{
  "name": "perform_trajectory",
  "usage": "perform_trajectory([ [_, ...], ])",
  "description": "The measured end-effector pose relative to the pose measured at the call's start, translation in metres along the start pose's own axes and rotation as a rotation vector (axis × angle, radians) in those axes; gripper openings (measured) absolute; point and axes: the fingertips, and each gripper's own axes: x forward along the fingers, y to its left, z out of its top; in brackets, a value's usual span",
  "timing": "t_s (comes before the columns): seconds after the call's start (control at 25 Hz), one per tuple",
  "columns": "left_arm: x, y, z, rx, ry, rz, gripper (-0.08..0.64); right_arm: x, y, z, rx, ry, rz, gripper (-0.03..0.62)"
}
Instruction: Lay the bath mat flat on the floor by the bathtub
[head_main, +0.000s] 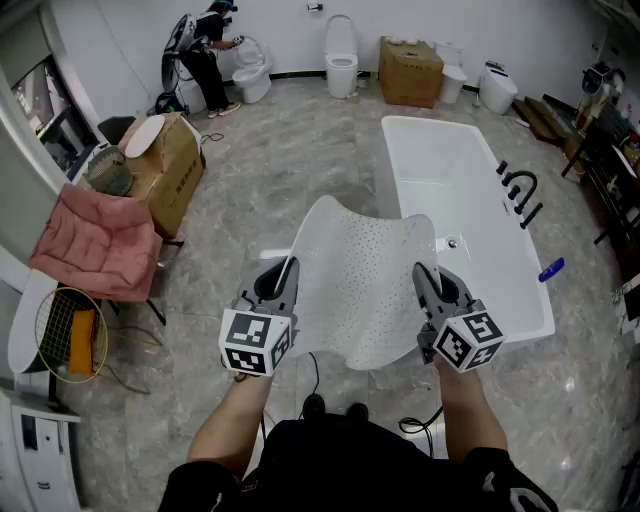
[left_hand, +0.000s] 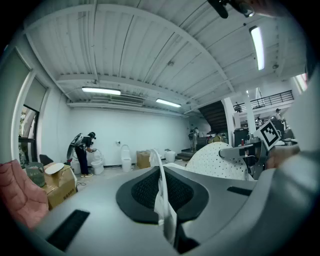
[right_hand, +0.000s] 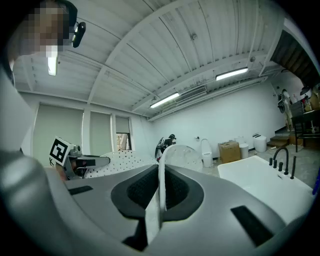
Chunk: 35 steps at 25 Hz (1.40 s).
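My left gripper (head_main: 281, 282) and right gripper (head_main: 428, 282) each pinch an edge of the white bath mat (head_main: 365, 285), held up beside the bathtub (head_main: 450, 190).

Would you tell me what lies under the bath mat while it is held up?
Grey floor shows around the bath mat; the patch beneath, and part of the bathtub rim, are covered.

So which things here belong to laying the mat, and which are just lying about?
In the job: mat, pinched in the shut jaws of both grippers; left gripper; right gripper; bathtub; floor.
Lying about: box; pink cushion; toilet; blue object on the bathtub rim.
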Motion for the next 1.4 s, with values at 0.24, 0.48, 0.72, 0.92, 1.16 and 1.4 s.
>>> perform_trajectory([
  [0.24, -0.008, -0.002, -0.005, -0.019, 0.009, 0.009, 0.014, -0.007, 0.002, -0.012, -0.007, 0.020, 0.015, 0.026],
  [0.48, -0.017, -0.008, -0.013, -0.033, 0.028, 0.034, 0.014, -0.029, -0.013, -0.024, -0.016, 0.039, 0.014, 0.026],
  [0.72, -0.023, -0.028, -0.020, -0.052, 0.027, 0.047, 0.014, -0.046, -0.008, -0.040, 0.001, 0.067, 0.088, 0.028],
  [0.92, -0.018, -0.033, -0.023, -0.072, 0.035, 0.053, 0.014, -0.045, -0.013, -0.049, 0.062, 0.092, 0.108, 0.028],
  [1.16, 0.002, -0.022, -0.025, -0.081, 0.040, 0.058, 0.014, -0.019, -0.028, -0.054, 0.105, 0.120, 0.117, 0.028],
  [1.4, 0.034, 0.010, -0.033, -0.095, 0.056, 0.056, 0.015, 0.026, -0.040, -0.059, 0.127, 0.144, 0.118, 0.029],
])
